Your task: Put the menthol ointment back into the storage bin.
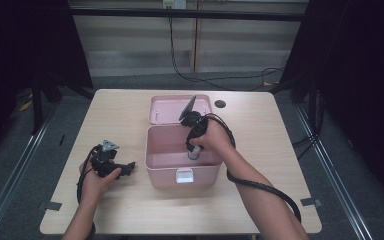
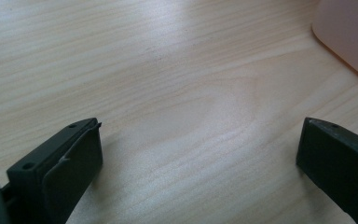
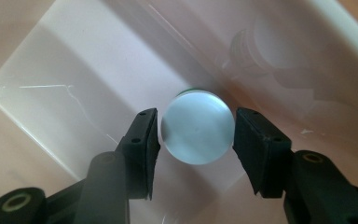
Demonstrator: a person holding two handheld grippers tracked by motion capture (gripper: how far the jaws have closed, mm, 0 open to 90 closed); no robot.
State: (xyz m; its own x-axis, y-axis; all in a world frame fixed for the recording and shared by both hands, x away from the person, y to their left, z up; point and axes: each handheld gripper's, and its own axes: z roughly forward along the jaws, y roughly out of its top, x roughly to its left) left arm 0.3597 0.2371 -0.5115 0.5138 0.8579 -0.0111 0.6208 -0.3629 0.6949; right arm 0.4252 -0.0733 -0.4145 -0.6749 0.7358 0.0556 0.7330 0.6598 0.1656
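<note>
The right tool [image 3: 196, 133] points straight down into the open pink box [image 1: 156, 150], its two black jaws set on either side of a small round-topped container with a pale, whitish cap [image 3: 197, 127]. The jaws flank the cap closely; the left one looks to touch its edge, while at the right one a thin gap may remain, so a firm grip cannot be told for certain. A thin green edge peeks from under the far edge of the cap. In the high view the container [image 1: 194, 152] stands upright on the box floor, near the right-hand wall, with the right hand [image 1: 211, 137] wrapped around the tool above it. The box's lid [image 1: 166, 109] lies folded back flat on the surface behind it, and a pale latch [image 1: 184, 175] sits on the front wall. Well apart to the left, the left tool [image 1: 127, 167] lies low over the wooden surface [image 1: 260, 165], held by the left hand [image 1: 100, 177]; its jaws stand wide with only bare wood between them, and a corner of the pink box shows at the upper right of its own view.
</note>
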